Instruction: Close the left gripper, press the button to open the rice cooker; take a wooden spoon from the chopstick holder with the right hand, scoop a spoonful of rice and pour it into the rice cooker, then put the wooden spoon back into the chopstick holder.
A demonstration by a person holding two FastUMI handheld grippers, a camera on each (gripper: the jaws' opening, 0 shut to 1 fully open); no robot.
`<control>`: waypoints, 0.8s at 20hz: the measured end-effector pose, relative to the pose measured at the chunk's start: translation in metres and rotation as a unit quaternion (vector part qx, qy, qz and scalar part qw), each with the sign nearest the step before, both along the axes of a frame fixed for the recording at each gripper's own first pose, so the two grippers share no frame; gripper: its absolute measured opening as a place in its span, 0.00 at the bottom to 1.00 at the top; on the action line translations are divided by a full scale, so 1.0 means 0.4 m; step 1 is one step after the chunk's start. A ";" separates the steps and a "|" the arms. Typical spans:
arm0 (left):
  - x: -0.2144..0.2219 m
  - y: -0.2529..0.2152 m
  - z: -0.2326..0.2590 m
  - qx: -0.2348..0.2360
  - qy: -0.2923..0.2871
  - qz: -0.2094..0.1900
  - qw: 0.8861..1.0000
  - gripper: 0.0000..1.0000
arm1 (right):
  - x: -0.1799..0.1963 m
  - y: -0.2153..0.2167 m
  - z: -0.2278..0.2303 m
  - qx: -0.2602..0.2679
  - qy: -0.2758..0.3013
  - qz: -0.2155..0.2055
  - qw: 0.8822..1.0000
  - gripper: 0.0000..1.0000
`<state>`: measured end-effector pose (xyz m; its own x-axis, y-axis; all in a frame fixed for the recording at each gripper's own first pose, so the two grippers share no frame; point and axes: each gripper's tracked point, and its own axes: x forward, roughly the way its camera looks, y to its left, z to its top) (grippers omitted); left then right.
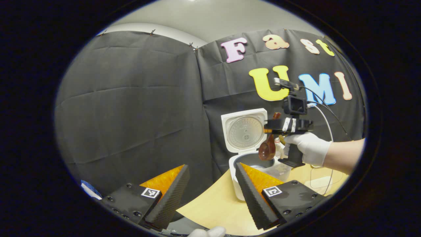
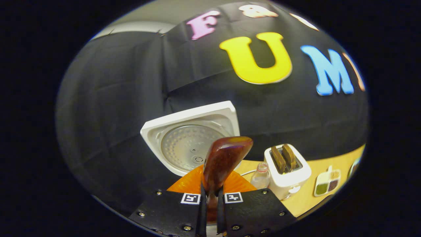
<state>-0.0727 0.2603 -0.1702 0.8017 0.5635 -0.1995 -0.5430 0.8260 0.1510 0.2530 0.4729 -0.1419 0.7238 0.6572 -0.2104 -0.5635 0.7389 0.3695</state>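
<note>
The right gripper (image 2: 210,200) has its jaws pinched onto the wooden spoon (image 2: 223,161), the handle clamped in the narrow slot between them and the rest rising toward twelve o'clock in the right gripper view. In the left gripper view the same tool, held by a gloved hand (image 1: 307,148), hangs the spoon bowl-down at about six o'clock below its fingers, just over the open pot of the rice cooker (image 1: 245,154), whose lid stands upright behind. The left gripper (image 1: 212,194) has its jaws spread wide with nothing between them, low at six o'clock of its own view, over the edge of the table (image 1: 210,204). The spoon looks to be at or near the pour, though whether any rice sits in it or has already dropped I cannot tell. From here the risks are a spill onto the table if the spoon tips before it is squarely over the pot, a knock against the lid, or the smooth handle twisting in the thin pinch. The pot's inside is largely screened by the left gripper's own finger. Beyond the cooker, at three to four o'clock in the right gripper view, stand a small bottle (image 2: 260,176), a toaster (image 2: 287,171) and a divided dish (image 2: 325,186), the last cut off at the edge.
</note>
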 end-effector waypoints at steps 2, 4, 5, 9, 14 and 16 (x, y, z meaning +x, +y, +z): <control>0.014 -0.011 0.016 0.003 -0.004 -0.008 1.000 1.00 | 0.019 -0.043 0.013 0.050 0.047 -0.017 0.997 0.12; 0.030 -0.030 0.026 0.004 -0.008 -0.019 1.000 1.00 | 0.039 -0.107 0.037 0.077 0.066 -0.042 0.994 0.12; 0.037 -0.041 0.027 0.004 -0.010 -0.025 1.000 1.00 | 0.047 -0.151 0.048 0.084 0.067 -0.057 0.993 0.12; 0.076 -0.105 0.045 -0.008 -0.025 -0.051 0.998 0.96 | 0.098 -0.388 0.070 0.075 0.052 -0.118 0.989 0.12; 0.148 -0.229 0.061 -0.023 -0.041 -0.100 0.994 0.99 | 0.166 -0.771 0.057 0.069 0.030 -0.225 0.972 0.12; 0.170 -0.278 0.072 -0.019 -0.043 -0.117 0.992 1.00 | 0.179 -0.928 0.038 0.071 0.036 -0.268 0.960 0.12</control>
<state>-0.0048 0.1491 -0.1415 0.9250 0.3526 -0.1416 -0.3444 0.9355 0.0792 0.3246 0.1016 -0.1267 0.9526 0.2207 -0.2092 -0.0858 0.8550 0.5115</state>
